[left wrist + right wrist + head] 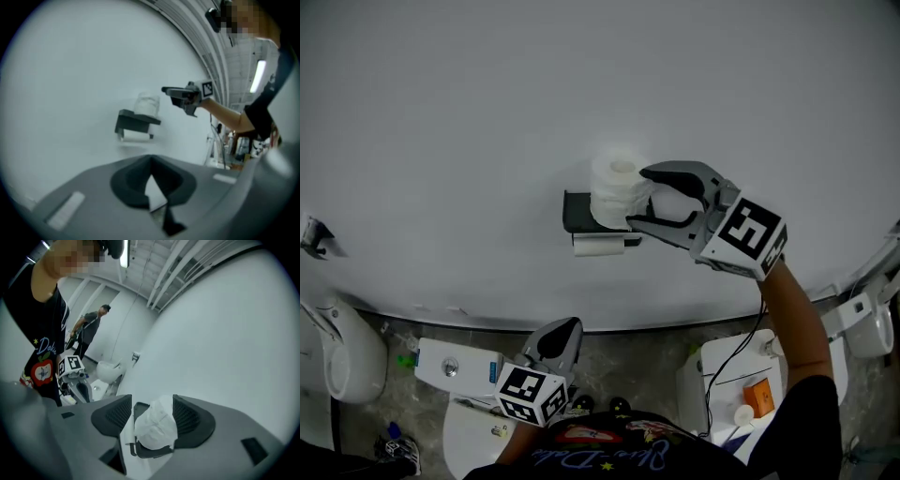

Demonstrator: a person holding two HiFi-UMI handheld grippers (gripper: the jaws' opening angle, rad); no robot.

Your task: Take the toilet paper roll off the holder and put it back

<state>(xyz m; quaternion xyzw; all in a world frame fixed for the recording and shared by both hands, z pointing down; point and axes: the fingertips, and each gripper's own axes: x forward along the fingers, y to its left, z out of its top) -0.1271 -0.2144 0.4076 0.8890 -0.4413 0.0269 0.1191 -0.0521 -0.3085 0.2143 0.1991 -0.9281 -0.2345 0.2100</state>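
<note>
A white toilet paper roll stands upright on the flat top of a black wall holder. A second roll hangs under that holder. My right gripper is at the upper roll's right side, jaws wide apart. In the right gripper view the roll sits between the two pads; a gap shows on the left side, so it is not squeezed. My left gripper hangs low near my body, shut and empty. The left gripper view shows the roll and holder from afar.
A pale wall fills most of the head view. Below it are a toilet at the left, a white cistern and a white unit with an orange item. Another person stands far off.
</note>
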